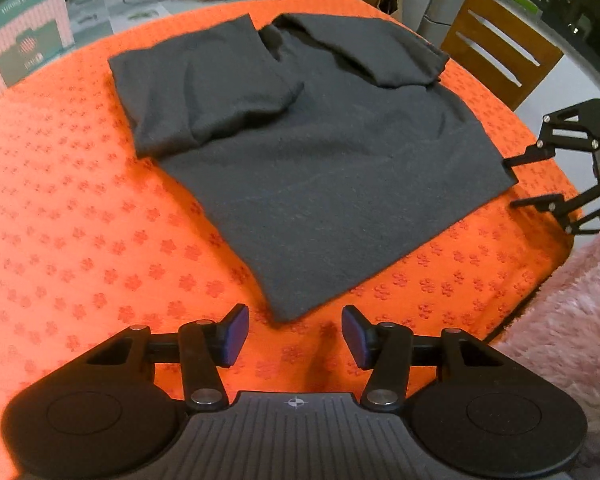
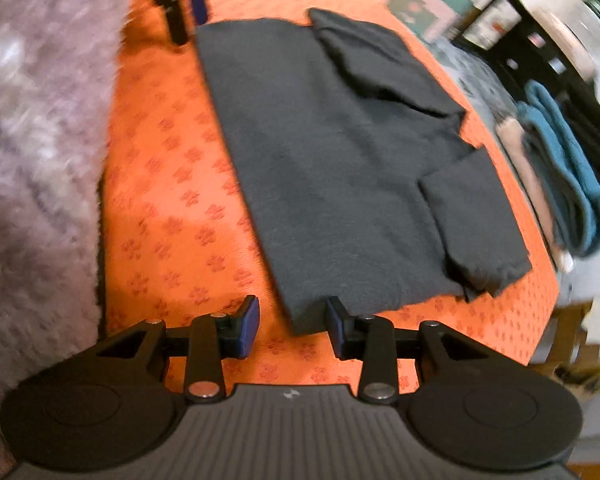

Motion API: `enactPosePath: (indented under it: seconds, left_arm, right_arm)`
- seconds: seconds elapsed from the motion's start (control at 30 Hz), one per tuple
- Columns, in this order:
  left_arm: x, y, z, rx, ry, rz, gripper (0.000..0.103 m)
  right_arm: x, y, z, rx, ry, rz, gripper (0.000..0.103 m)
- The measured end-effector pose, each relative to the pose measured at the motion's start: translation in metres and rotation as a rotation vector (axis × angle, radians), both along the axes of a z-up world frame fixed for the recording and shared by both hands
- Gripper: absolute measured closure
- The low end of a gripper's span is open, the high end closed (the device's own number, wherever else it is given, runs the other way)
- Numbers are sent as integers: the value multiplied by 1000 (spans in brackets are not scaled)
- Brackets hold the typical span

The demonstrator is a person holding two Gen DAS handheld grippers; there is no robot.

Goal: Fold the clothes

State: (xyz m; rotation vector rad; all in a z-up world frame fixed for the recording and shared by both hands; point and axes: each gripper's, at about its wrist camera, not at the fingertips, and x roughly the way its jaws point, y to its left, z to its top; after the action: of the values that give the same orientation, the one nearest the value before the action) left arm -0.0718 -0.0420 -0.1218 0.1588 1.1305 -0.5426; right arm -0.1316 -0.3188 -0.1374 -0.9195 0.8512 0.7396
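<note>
Dark grey shirt point(image 1: 324, 184) flat on orange patterned cloth point(image 1: 80, 220) covering worktop; both sleeves already turned inward onto body, one at 11 o'clock, other at 1 o'clock in left wrist view. Left gripper point(image 1: 295, 334) low at 6 o'clock, jaws released and holding nothing, near hem corner lying just ahead of the gap. Right gripper point(image 2: 293, 325) likewise parted and unloaded; right-hand pad touching or overlapping shirt's nearest corner, contact not certain through motion blur. Same gripper visible at 3 o'clock in left view point(image 1: 512, 182), fingers apart beside the shirt's right edge. Stack of folded garments point(image 2: 560, 176), teal over pink, at 3 o'clock beyond cloth edge. Boxes point(image 1: 24, 28) at 10 o'clock, wooden chair point(image 1: 500, 48) at 1 o'clock, pink fluffy fabric point(image 1: 572, 320) at 4 o'clock. Judged step: sleeves done, hem-to-collar fold pending. Next move likely: slip one finger under each hem corner, clamp, lift both evenly, carry toward 12 o'clock without dragging sleeves loose.
</note>
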Motion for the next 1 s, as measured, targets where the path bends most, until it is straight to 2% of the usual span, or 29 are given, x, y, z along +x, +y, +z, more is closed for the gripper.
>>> enactPosePath:
  seconds: [0.1, 0.13, 0.17, 0.2, 0.23, 0.27, 0.3, 0.47, 0.63, 0.77, 0.87, 1.0]
  left_arm:
    - [3, -1, -1, -8, -19, 11, 63]
    - [5, 1, 0, -10, -21, 28, 74]
    - [8, 4, 0, -23, -20, 46, 94]
    - [11, 8, 1, -48, -12, 71, 96]
    - [14, 12, 2, -75, -4, 97, 96]
    - [14, 16, 4, -99, -7, 119, 97]
    - [15, 19, 7, -121, -12, 140, 97]
    - [20, 34, 38, -244, -50, 231, 97]
    - [41, 42, 73, -323, -109, 328, 97]
    - [75, 40, 92, -354, -163, 397, 97]
    - [109, 42, 95, -381, -165, 445, 98]
    - [160, 36, 82, -327, -161, 487, 98]
  right_arm:
    - [2, 0, -1, 4, -21, 11, 63]
    - [5, 0, -1, 3, -25, 3, 63]
    - [7, -1, -2, 1, -30, -5, 67]
    - [10, -3, -1, 3, -33, -23, 75]
    - [12, -4, -1, 9, -35, -38, 78]
    - [13, -6, 0, 14, -35, -52, 92]
    - [15, -8, 0, 20, -36, -66, 96]
    - [18, -12, 34, 86, -132, -128, 97]
    - [41, -21, 80, 153, -236, -190, 97]
    - [74, -25, 101, 155, -304, -207, 98]
    - [114, -26, 105, 121, -332, -239, 98]
    - [173, -24, 96, 88, -297, -287, 98]
